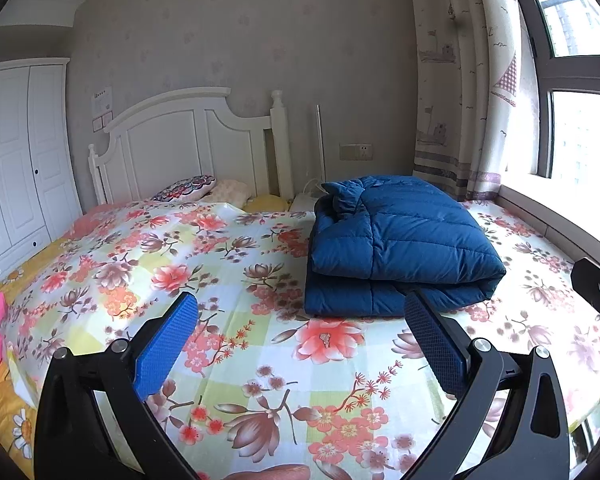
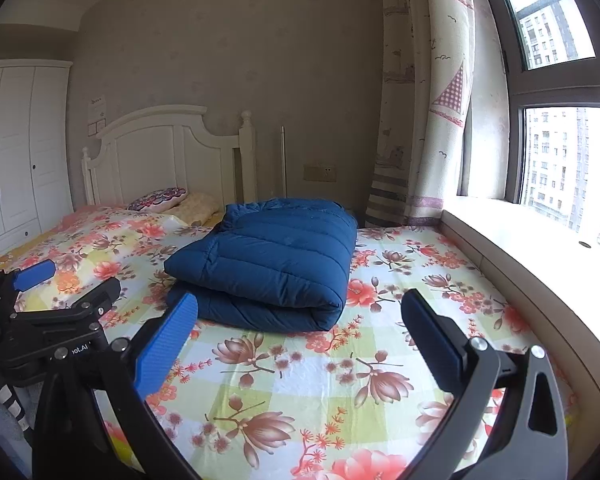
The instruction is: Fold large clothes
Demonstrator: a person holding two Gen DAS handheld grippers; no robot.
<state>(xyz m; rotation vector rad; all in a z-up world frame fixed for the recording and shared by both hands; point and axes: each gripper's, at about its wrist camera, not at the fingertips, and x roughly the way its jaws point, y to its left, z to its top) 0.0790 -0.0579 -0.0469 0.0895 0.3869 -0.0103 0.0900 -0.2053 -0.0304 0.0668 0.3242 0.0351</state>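
Blue down jacket (image 1: 400, 244) folded, lying mid-bed toward window edge of floral sheet (image 1: 260, 360); left gripper (image 1: 300, 344) spread wide, empty; right gripper (image 2: 300, 340) likewise.

Folded coat (image 1: 400, 244) on bed (image 1: 228, 264) — headboard (image 1: 188, 140) behind it.

Blue jacket (image 1: 400, 244) lower fold partly hidden behind left gripper's fingers (image 1: 432, 344). Wardrobe (image 1: 16, 160) cut off at left edge. Pillows (image 1: 186, 188) half hidden behind floral sheet (image 1: 220, 280). Wall notice (image 1: 102, 100) too small to read, possibly paper.
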